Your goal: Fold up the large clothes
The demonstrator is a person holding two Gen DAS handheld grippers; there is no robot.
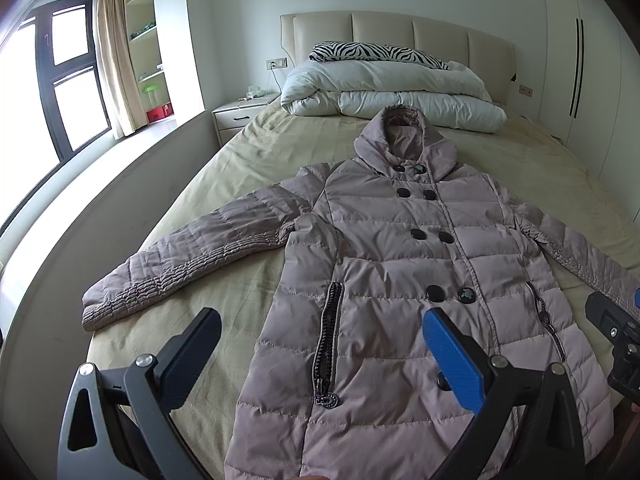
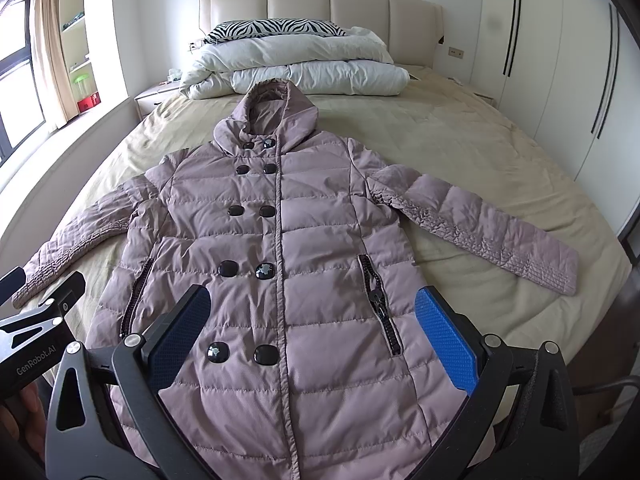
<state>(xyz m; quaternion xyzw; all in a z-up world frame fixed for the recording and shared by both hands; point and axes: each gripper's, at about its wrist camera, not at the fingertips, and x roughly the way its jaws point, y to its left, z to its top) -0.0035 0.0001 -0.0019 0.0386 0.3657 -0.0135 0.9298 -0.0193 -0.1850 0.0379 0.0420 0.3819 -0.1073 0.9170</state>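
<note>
Mauve quilted coat lying face up and unfolded on the bed, hood toward the headboard, both sleeves spread outward, double row of dark buttons closed down the front.

Left wrist view: the left sleeve appears in full, its cuff near the bed's left edge; the right sleeve is cut off behind the right gripper's body at the frame edge. The left gripper hovers above the lower hem with jaws wide apart, holding nothing; the left zip pocket shows between its fingers.

Right wrist view: the right sleeve appears in full, angled down toward the bed's right side. The right gripper hovers over the lower front, jaws wide apart and empty, with the bottom pair of buttons and the right zip pocket framed between its fingers. Part of the left gripper enters at the lower left.

Surface and room: beige bedsheet; folded white duvet with a zebra-print pillow on top, just beyond the hood; nightstand, curtain, window and shelves on the left; white wardrobe on the right.
</note>
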